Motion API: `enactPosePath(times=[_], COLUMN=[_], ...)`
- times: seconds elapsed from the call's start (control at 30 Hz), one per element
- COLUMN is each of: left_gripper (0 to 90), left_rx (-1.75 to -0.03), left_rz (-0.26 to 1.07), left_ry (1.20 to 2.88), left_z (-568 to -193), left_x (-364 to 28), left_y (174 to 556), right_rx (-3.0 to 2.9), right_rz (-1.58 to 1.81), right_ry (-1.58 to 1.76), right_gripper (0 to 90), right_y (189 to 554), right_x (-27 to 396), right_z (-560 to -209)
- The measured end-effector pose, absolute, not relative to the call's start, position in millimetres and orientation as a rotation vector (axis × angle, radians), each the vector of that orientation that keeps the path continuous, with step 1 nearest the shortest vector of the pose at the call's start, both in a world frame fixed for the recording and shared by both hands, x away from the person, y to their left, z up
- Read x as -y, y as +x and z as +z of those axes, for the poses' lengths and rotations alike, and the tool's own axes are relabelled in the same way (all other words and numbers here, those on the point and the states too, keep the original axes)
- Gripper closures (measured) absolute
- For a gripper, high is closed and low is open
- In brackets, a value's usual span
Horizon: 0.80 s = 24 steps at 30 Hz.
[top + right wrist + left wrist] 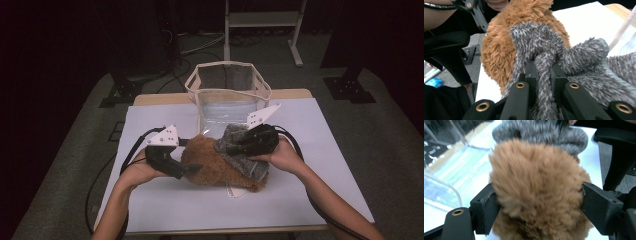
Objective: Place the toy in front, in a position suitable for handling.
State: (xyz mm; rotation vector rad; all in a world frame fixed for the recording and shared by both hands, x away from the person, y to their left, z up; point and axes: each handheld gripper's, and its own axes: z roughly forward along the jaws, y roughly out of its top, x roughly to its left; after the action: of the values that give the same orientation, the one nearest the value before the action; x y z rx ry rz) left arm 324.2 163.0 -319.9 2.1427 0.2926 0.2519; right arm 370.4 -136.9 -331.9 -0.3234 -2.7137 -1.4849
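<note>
Left hand-held gripper (192, 169): jaws wide, set around the brown fluffy item (536, 192), pads pressing into the pile on both sides, so grasping it. Right hand-held gripper (234, 145): clenched tight on a fold of the grey fuzzy cloth (544, 72), a pinched ridge of fabric between the jaws.

Both soft things together near the middle of the white-covered worktop (165, 200), grey cloth draped over the right side of the brown item, touching it. Just behind them, a clear plastic bag (227, 85) with pale fabric trim, standing with its mouth open; nothing visible inside, apart from something pale at the bottom seen through the plastic, too unclear to name.

Handling, by judgement: light, limp, very compressible, nothing fragile. Long pile likely to slip or shed under a shallow pinch, so better taken deep, on a bunched fold or across the bulk, rather than by the fur tips. Sagging and dragging likely when lifted; the floppy bag mouth may need steadying if the things go in.
</note>
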Motion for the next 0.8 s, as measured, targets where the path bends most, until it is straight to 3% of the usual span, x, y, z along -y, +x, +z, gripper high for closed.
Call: enactPosePath(times=[0.37, 0.8], left_gripper=[25.9, 24.0], left_rx=[-0.288, -0.284], left_rz=[0.221, 0.269], left_ry=[2.221, 2.258], left_z=[-329.1, -328.3], left_x=[-164.2, -168.3], left_y=[323.8, 323.9], right_rx=[2.761, 2.743], right_rz=[-1.468, -1.472], right_ry=[-0.288, -0.461], right_gripper=[79.4, 79.3], right_y=[359.2, 360.3], right_x=[141.5, 177.4], right_z=[-332.9, -356.1])
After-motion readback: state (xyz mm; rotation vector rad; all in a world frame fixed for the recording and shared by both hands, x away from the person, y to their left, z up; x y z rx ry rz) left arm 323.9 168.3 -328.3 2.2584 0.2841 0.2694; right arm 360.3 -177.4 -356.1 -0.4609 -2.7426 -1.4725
